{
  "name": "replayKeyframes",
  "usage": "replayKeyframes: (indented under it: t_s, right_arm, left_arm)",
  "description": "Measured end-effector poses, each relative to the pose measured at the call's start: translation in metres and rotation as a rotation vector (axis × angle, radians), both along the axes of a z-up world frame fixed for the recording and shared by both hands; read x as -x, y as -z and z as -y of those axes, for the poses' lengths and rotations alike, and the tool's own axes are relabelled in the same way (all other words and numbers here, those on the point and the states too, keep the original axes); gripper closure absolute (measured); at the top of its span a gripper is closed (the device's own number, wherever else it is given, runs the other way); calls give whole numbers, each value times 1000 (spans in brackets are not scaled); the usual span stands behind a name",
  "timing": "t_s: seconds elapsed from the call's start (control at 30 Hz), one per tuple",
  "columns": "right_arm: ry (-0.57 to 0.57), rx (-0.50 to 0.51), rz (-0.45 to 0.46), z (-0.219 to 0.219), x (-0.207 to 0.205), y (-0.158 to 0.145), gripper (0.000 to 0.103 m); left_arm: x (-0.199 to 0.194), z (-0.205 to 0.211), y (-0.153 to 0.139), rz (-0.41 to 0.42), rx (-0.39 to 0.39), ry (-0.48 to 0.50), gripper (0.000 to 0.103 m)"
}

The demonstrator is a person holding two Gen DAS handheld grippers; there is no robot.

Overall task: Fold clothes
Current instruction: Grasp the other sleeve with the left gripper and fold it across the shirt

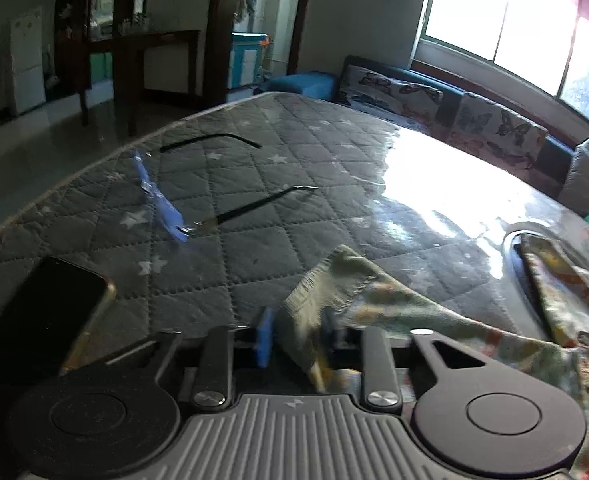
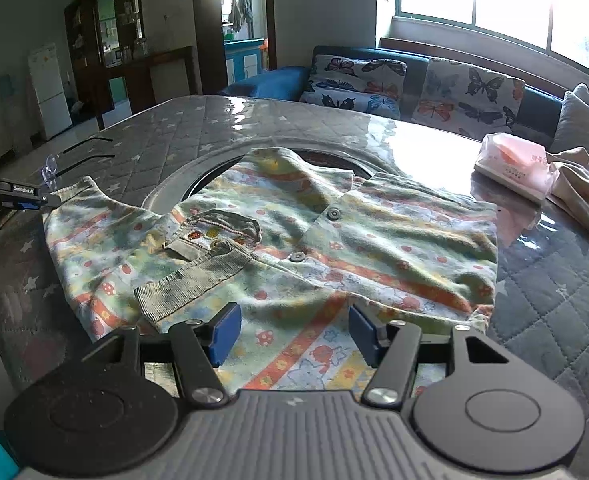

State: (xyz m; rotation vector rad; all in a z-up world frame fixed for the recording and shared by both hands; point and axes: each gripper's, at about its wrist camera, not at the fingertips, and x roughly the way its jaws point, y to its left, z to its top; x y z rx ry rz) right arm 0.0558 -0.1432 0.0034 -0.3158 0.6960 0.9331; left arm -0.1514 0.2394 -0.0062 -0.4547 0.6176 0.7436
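Because the printed shirt (image 2: 294, 248) is thin, limp cotton with a stiffer corduroy pocket, it should drape and sag, so hems and corners look like the best holds. It lies spread on the quilted surface (image 2: 554, 320). The left tongs (image 1: 294, 336) pinch its sleeve edge; the right tongs (image 2: 294, 332) hover open over the hem. Glasses (image 1: 198, 208) and a phone (image 1: 42, 320) lie nearby.
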Motion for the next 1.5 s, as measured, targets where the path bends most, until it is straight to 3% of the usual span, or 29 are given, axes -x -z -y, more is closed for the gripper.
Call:
replayKeyframes:
  t_s: [0.2,0.47,0.67,0.8,1.0,1.17,1.23,1.5]
  right_arm:
    - [20,-25,5,8,0,-3,42]
    - [78,-65,10,30,-2,-6,42]
    - [140,-89,6,55,-5,-6,42]
    - [180,-98,1,71,-7,-7,42]
    - [201,-113,-24,76,-12,-6,42]
    - [217,-126,-45,78,-16,-4,42]
    - [223,-131,-54,79,-18,-3,43]
    - [205,-137,-111,71,-24,5,47]
  left_arm:
    - [-10,36,-37,132,-8,167,90]
    - [-53,115,-88,310,43,527,91]
    - [-100,179,-89,329,78,769,90]
    - [-127,213,-78,301,105,869,90]
    - [-146,246,-55,227,136,952,89]
    - [-138,244,-44,190,132,989,63]
    - [-132,239,-43,190,121,989,62]
    - [-102,189,-30,128,92,872,61]
